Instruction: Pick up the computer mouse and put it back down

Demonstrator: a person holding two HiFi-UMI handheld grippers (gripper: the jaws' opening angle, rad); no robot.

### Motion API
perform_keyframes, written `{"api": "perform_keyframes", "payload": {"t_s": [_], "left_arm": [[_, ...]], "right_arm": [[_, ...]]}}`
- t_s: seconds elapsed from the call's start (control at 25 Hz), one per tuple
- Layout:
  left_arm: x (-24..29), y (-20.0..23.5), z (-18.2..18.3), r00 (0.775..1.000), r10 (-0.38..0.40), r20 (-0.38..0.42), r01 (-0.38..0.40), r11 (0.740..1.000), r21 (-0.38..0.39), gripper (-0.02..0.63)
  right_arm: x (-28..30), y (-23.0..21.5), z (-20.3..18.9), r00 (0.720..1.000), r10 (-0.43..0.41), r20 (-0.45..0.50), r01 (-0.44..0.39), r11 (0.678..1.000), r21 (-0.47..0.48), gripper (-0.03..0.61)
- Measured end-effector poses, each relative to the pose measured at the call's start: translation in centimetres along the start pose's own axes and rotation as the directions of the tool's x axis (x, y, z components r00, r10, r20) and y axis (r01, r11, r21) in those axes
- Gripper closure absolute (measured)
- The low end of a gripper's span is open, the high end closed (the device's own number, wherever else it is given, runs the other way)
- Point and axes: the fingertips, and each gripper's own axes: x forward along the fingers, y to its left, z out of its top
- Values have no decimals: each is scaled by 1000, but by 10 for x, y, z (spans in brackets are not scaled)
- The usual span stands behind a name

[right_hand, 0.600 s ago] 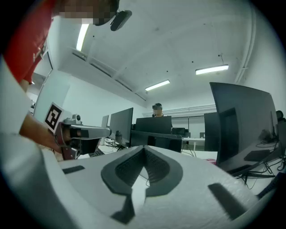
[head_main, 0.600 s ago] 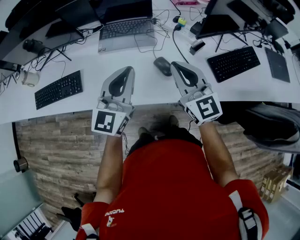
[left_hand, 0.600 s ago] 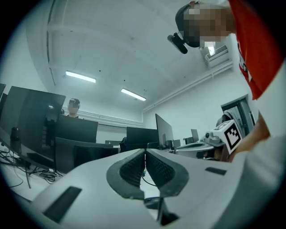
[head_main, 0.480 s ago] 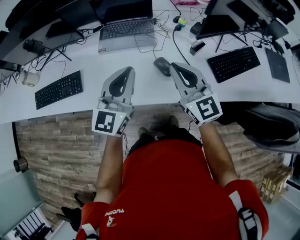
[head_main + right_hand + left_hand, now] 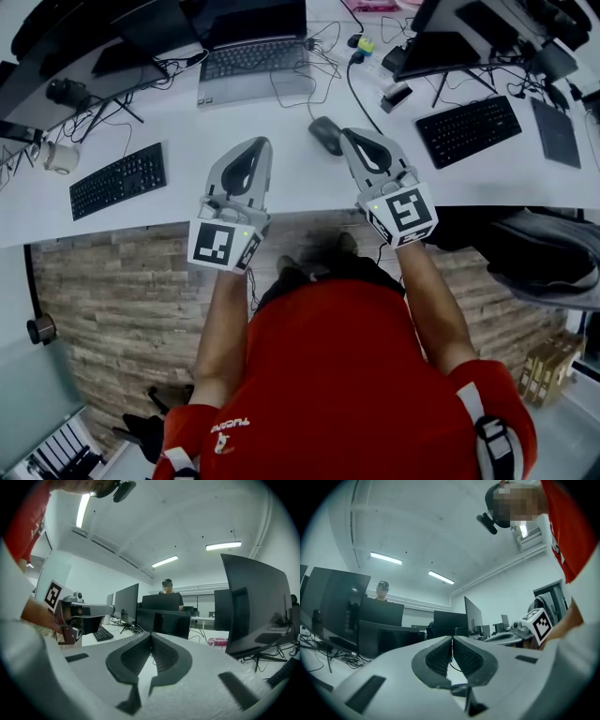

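Head view puts the computer mouse [image 5: 324,135] just beside the closed, empty right claw [image 5: 349,134].

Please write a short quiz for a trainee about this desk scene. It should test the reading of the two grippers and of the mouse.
1. True or false: the right gripper holds the computer mouse between its jaws.
2. Which thing on the white desk lies closest to the right gripper's tip? A: the laptop. B: the computer mouse. C: the white mug.
3. Fill in the word: the jaws of the left gripper and of the right gripper are both ____, with nothing between them.

Key: 1 false, the mouse lies on the desk beside the tip; 2 B; 3 shut.
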Motion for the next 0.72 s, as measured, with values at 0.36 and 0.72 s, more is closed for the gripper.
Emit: {"api": "perform_keyframes", "payload": {"t_s": [0.36,0.72], "left_arm": [[5,4,-11,1000,3,-16,-3,1000,-12,603],[10,11,-22,999,8,-36,-9,1000,-26,603]], "right_arm": [[17,-5,-32,995,0,-98,0,1000,-5,558],[37,-9,-69,974,21,-223,-17,1000,20,437]]}}
